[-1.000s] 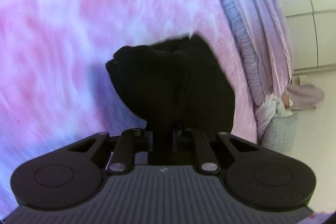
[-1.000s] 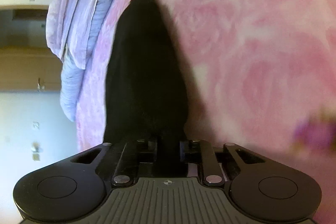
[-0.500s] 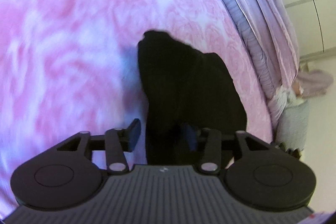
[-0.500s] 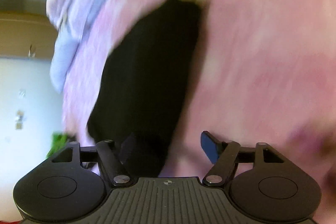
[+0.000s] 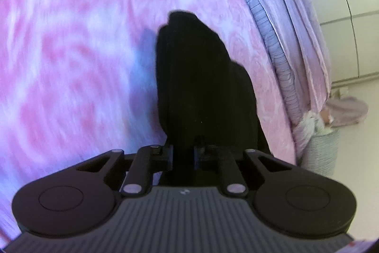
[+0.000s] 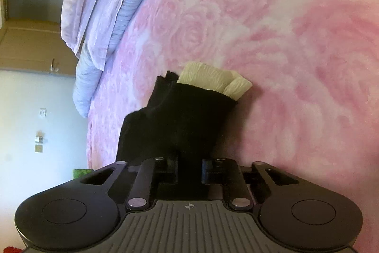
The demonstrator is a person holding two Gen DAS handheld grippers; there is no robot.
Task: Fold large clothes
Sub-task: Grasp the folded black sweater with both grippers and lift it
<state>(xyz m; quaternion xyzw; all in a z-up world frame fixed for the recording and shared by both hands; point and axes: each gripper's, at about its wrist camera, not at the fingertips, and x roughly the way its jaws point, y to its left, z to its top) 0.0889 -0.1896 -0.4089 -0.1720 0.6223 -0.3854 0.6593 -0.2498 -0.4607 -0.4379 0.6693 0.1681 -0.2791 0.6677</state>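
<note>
Two wrist views look down across a wide pink bedspread (image 5: 71,51) printed with pale roses, which fills most of each picture. In the right wrist view the same bedspread (image 6: 296,27) is sharper, and its rose pattern reads clearly. A lilac quilt (image 5: 296,27) lies bunched along the bed's far edge, with a ribbed grey-blue layer beneath it; in the right wrist view this quilt (image 6: 94,4) hangs over the upper left. Beyond the bed, the left wrist view shows white cupboard doors (image 5: 343,16) and a pale laundry basket (image 5: 322,151) heaped with cloth on the floor.

The black garment (image 5: 203,87) rises from the left gripper (image 5: 183,153) and lies on the bedspread as a thick, dark folded mass. In the right wrist view the black garment (image 6: 184,117) stretches up from the right gripper (image 6: 189,164), and a cream ribbed piece of cloth (image 6: 213,81) shows just past its far edge, touching it.

Both grippers' jaws are closing. The left gripper's fingers stand almost together with black fabric pinched between them. The right gripper's fingers stand a narrow gap apart, and that gap is filled with black fabric, gripped on both sides.
</note>
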